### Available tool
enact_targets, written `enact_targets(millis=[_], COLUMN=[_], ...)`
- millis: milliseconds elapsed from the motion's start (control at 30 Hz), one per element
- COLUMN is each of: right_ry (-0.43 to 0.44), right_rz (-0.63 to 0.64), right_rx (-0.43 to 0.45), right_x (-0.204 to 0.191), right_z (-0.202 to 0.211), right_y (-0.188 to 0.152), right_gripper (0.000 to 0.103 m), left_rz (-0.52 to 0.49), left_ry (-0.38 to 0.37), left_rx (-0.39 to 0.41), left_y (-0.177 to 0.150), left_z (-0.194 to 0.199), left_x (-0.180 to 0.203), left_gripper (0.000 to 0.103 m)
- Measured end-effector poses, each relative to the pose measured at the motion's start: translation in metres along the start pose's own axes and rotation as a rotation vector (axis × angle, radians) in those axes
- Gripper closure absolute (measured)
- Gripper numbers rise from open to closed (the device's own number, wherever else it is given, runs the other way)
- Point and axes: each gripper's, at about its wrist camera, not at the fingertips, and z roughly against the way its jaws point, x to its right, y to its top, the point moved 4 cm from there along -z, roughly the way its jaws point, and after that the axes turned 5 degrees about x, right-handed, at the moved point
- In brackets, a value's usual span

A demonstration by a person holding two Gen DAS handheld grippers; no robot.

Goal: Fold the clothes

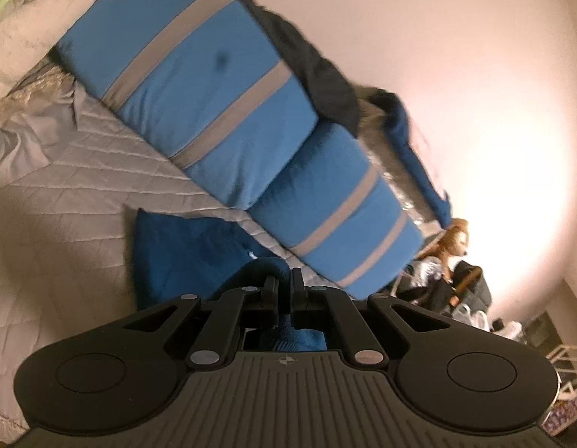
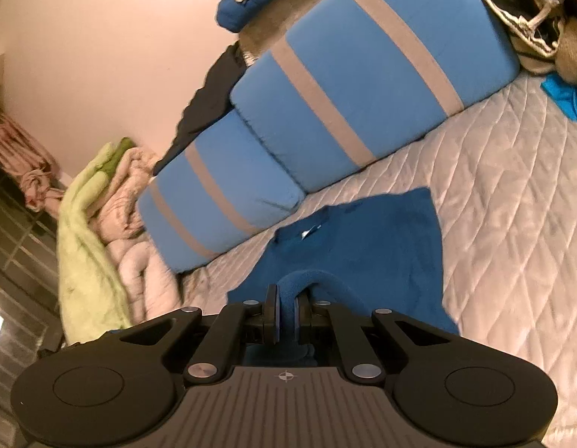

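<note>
A dark blue shirt [image 2: 363,250] lies spread on the grey quilted bed [image 2: 512,205], its collar with a white label toward the pillows. My right gripper [image 2: 286,298] is shut on a bunched fold of the shirt's near edge. In the left wrist view the same blue shirt [image 1: 183,250] lies on the bed [image 1: 64,224]. My left gripper [image 1: 284,287] is shut on another part of its edge, with blue cloth between and below the fingers.
Two blue pillows with grey stripes [image 1: 213,86] [image 2: 344,86] lie along the wall. Dark clothing [image 1: 310,63] lies behind them. A green and beige blanket heap [image 2: 101,216] sits at the bed's left end. Bags and clutter [image 1: 460,287] stand beside the bed.
</note>
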Motion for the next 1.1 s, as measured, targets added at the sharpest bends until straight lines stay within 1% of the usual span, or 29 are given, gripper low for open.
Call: enact_targets(millis=[133, 267, 500, 600, 767, 933, 1100], right_ry=[-0.052, -0.084, -0.093, -0.087, -0.092, -0.101, -0.130], right_rz=[0.000, -0.006, -0.012, 0.000, 0.045, 0.034, 0.010], right_rx=[-0.005, -0.006, 0.027, 0.040, 0.049, 0.050, 0.036], right_x=[0.006, 0.015, 0.021, 0.020, 0.025, 0.044, 0.068], right_z=[-0.024, -0.043, -0.065, -0.073, -0.085, -0.100, -0.123], right_y=[0.008, 0.013, 0.027, 0.031, 0.034, 0.034, 0.034], right_gripper=[0.094, 0.094, 0.094, 0.094, 0.094, 0.094, 0.094], left_rz=[0.036, 0.048, 0.112, 0.107, 0.103, 0.093, 0.084], left_ry=[0.036, 0.058, 0.088, 0.109, 0.098, 0.097, 0.117], left_rx=[0.000, -0.005, 0.001, -0.007, -0.014, -0.032, -0.056], left_y=[0.010, 0.018, 0.030, 0.031, 0.032, 0.031, 0.030], left_z=[-0.019, -0.034, -0.057, -0.066, -0.081, -0.101, -0.126], left_x=[-0.013, -0.020, -0.039, -0.043, -0.052, -0.062, -0.073], left_gripper=[0.098, 0.098, 0.098, 0.098, 0.098, 0.098, 0.098])
